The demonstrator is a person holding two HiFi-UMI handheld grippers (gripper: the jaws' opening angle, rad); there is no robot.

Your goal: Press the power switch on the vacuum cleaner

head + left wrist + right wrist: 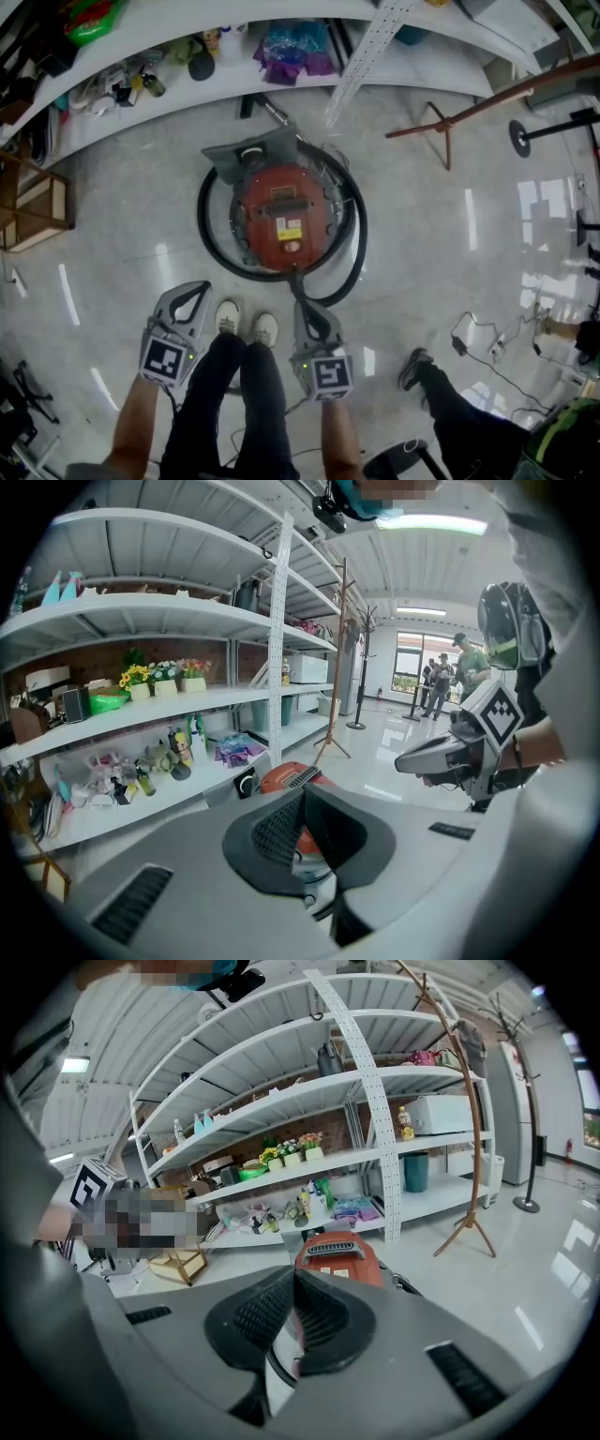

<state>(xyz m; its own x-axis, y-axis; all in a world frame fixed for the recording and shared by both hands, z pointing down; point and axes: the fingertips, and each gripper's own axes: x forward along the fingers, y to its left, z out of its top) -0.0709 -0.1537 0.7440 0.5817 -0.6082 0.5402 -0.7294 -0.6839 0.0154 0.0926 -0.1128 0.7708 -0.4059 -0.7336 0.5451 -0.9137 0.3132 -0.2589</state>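
Note:
A round red vacuum cleaner stands on the glossy floor with its black hose looped around it and a grey nozzle at its far side. It shows past both grippers' jaws as a red body. My left gripper hovers near the person's shoes, left of the vacuum cleaner, jaws shut and empty. My right gripper hangs just in front of the hose, also shut with nothing between its jaws. Neither touches the vacuum cleaner.
White shelving with bottles, bags and small items runs along the far side. A wooden coat stand lies to the right, a wooden crate to the left. Another person's leg and cables are at lower right.

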